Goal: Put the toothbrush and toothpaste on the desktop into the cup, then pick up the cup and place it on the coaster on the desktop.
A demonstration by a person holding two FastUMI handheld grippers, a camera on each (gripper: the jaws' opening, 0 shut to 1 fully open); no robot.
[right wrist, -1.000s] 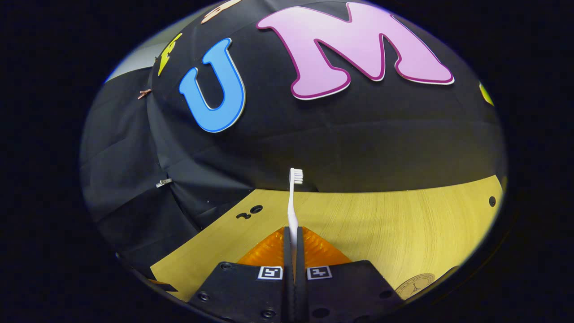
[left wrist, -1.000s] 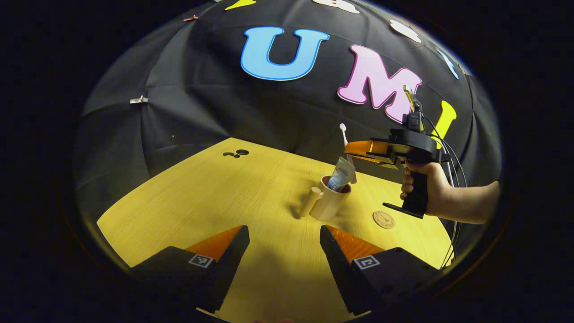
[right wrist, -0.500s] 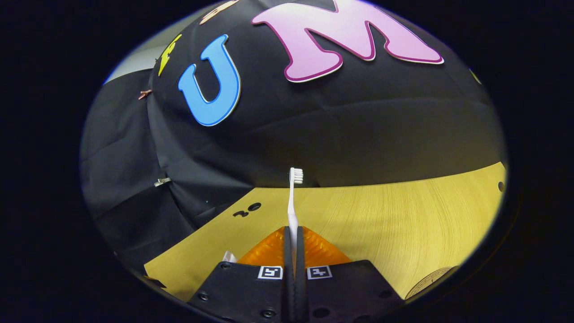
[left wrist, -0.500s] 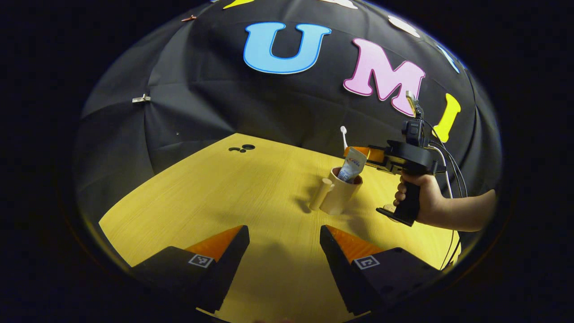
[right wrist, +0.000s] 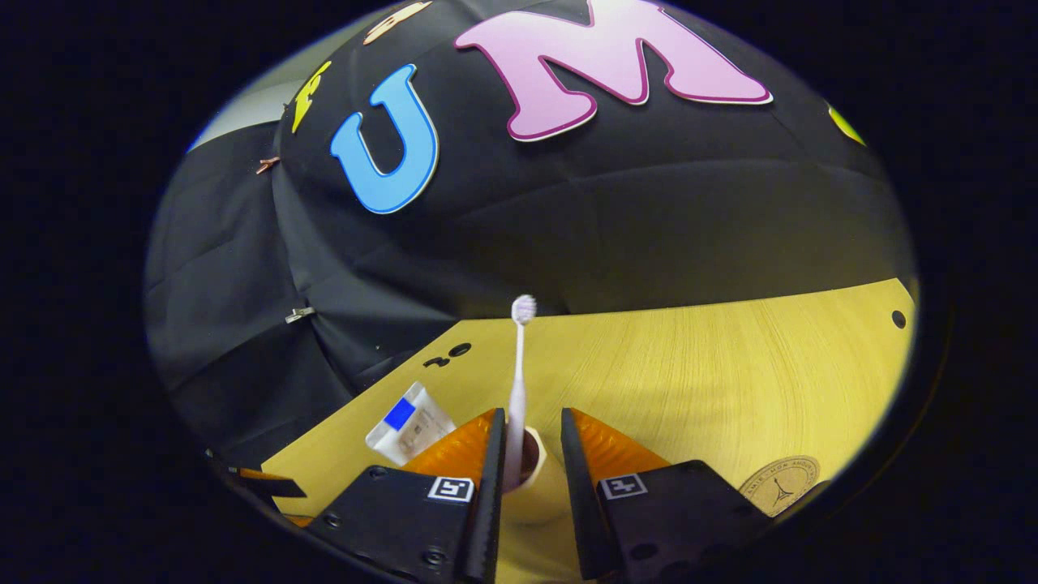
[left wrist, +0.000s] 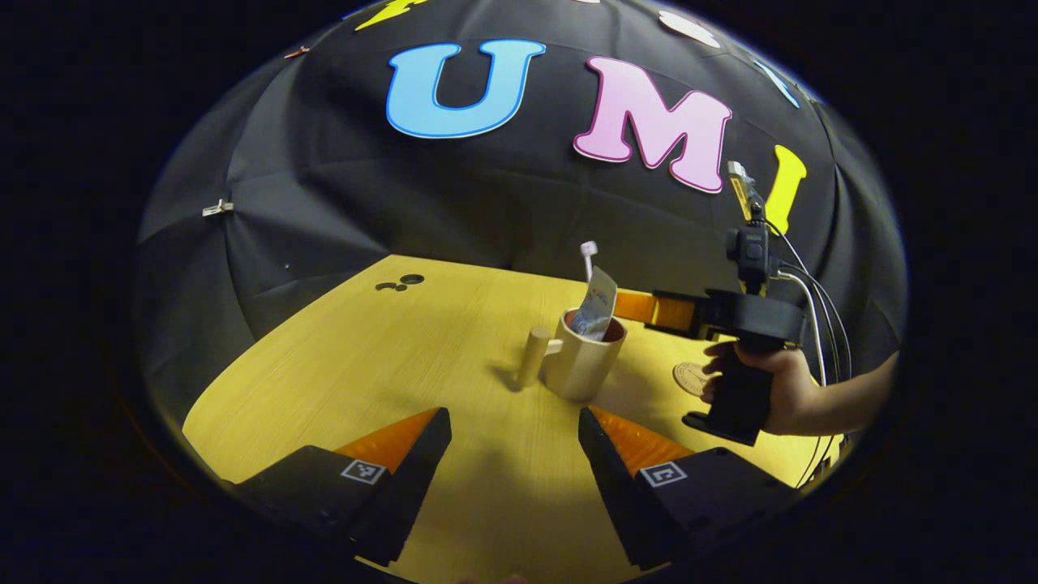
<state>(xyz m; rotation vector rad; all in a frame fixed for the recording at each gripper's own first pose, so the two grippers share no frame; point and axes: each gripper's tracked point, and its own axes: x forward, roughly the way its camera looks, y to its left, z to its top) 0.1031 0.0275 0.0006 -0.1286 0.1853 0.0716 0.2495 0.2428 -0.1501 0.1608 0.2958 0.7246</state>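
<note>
Toothbrush (right wrist: 517,365) upright in cup (left wrist: 582,363), beside toothpaste (left wrist: 596,302), mid desk. R gripper (right wrist: 525,454) fingers apart, straddling brush shaft, not clamping. L gripper (left wrist: 513,454) open, near edge, well apart from cup. Coaster (right wrist: 778,485) on desk just right of cup. Next: back R gripper away w/o snagging brush, then grasp cup wall low, keep level.

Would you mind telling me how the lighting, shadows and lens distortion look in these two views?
Left gripper view: the table bulges with fisheye curve, and the cup throws a soft shadow leftward. Right gripper view: the toothbrush looks sharp, the table's far edge bows, no glare.
</note>
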